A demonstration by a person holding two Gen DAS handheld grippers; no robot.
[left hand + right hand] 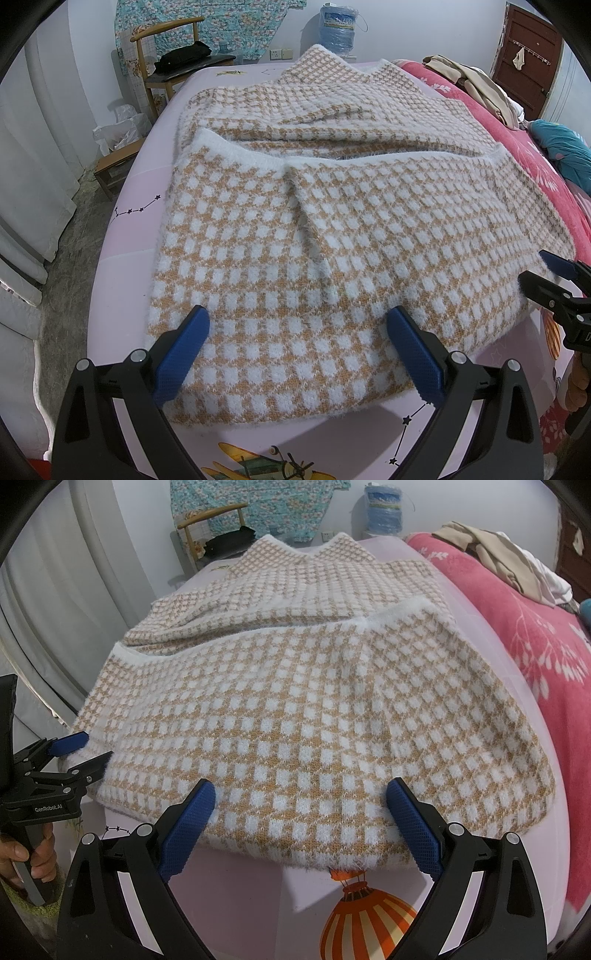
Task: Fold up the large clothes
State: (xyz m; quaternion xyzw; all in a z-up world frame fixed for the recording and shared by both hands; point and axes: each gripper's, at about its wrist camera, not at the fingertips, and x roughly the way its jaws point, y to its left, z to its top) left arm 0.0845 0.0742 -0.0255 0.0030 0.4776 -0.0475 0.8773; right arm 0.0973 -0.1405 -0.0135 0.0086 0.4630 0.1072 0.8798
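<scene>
Sweater (295, 236), checked tan and white, lies folded once near the bed's (122, 236) front edge. Both my left gripper (297, 325) and right gripper (300, 797) hover spread wide, empty; I should pinch both fold corners evenly before lifting.

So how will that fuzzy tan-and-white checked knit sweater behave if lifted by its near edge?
The fuzzy tan-and-white checked knit sweater likely drapes limply: it already lies in soft folds. Its thick, fluffy pile suggests some bulk, probably moderate weight. Fuzzy fibres should grip rather than slip.

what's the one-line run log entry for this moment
stage: sweater part folded on bed | left gripper: open, at near hem | right gripper: open, at near hem
</scene>
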